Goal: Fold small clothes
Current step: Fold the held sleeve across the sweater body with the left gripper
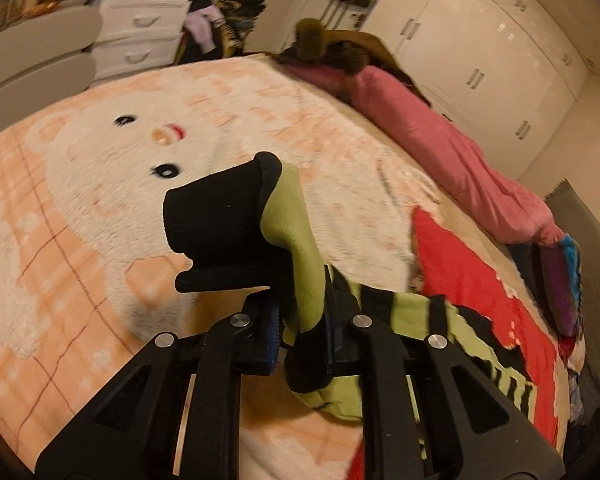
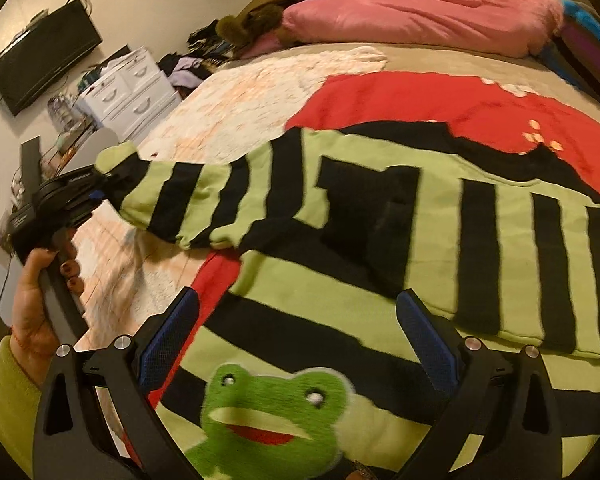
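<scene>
A small green-and-black striped sweater (image 2: 380,240) with a frog face (image 2: 268,420) lies spread on the bed, partly over a red garment (image 2: 440,100). My left gripper (image 1: 302,316) is shut on the sweater's sleeve end (image 1: 296,240), whose black cuff (image 1: 216,216) sticks up past the fingers. In the right wrist view the left gripper (image 2: 100,190) holds that sleeve (image 2: 188,200) stretched out to the left, off the blanket. My right gripper (image 2: 296,336) is open and empty, hovering over the sweater's body just above the frog face.
The bed carries a peach bear-print blanket (image 1: 100,200). A pink duvet (image 2: 420,20) and brown coat (image 1: 332,44) lie along the far side. A purple-blue bundle (image 1: 564,276) sits by the red garment (image 1: 480,288). A white dresser (image 1: 148,20) and a wall TV (image 2: 40,56) stand beyond.
</scene>
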